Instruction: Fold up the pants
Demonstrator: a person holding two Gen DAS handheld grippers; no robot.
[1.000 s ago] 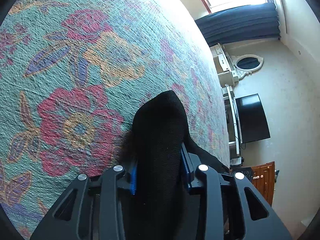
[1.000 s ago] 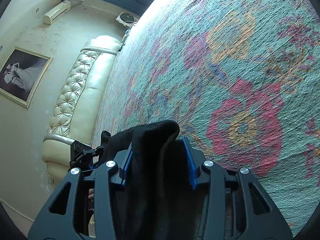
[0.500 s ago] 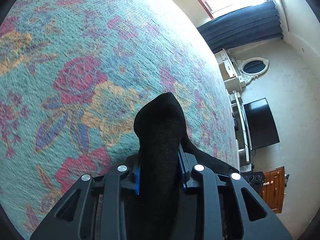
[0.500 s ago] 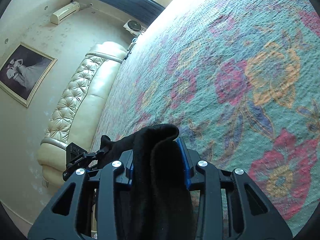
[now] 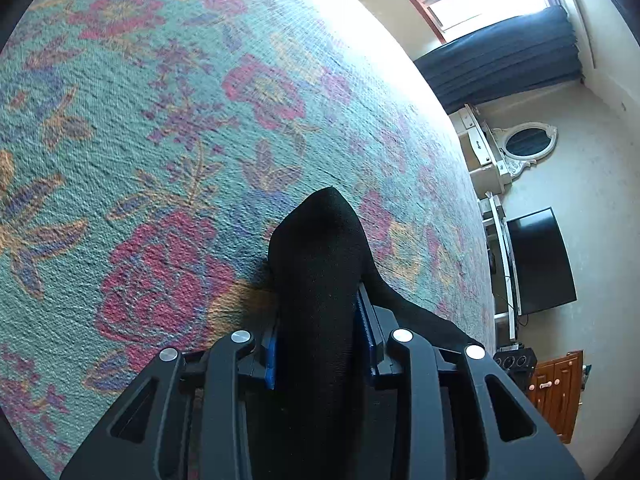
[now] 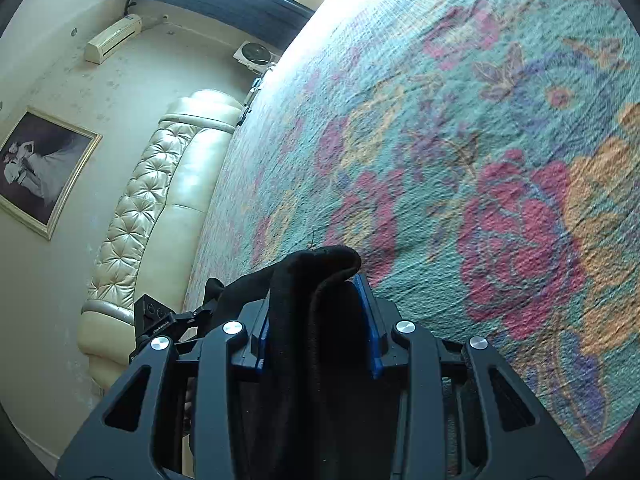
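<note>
Both tools have the black pants between their fingers, and the relation that matters is that the cloth runs sideways from one tool to the other, just above the floral bedspread (image 5: pixel 168 128). The left gripper (image 5: pixel 320 340) is clamped on a bunched hump of the pants (image 5: pixel 320 264), which rises ahead of its blue pads (image 5: pixel 271 356) and trails off to its right as a dark strip. The right gripper (image 6: pixel 318 328) is likewise closed on a thicker, doubled roll of the same pants (image 6: pixel 316 280), and here the cloth leads off to its left, where the body of the other tool shows at the frame's lower left. So the garment's held edge appears to span the gap between the two tools, with neither nearer than the other, since each already grips an end; how the rest of the pants hangs or lies cannot be seen, being below and behind both cameras. Ahead of both tools the bedspread lies open, with nothing on it to block a forward carry or a lowering. A dark shadow just to the left of the left gripper's cloth suggests that the pants are close to the surface there. Well off to the left tool's right stand a television (image 5: pixel 540 260) and a wooden cabinet (image 5: pixel 556 392); well off to the right tool's left is a tufted headboard (image 6: pixel 152 208). Judged from this, the fold will probably turn on keeping both tools level while the edge is laid down.
</note>
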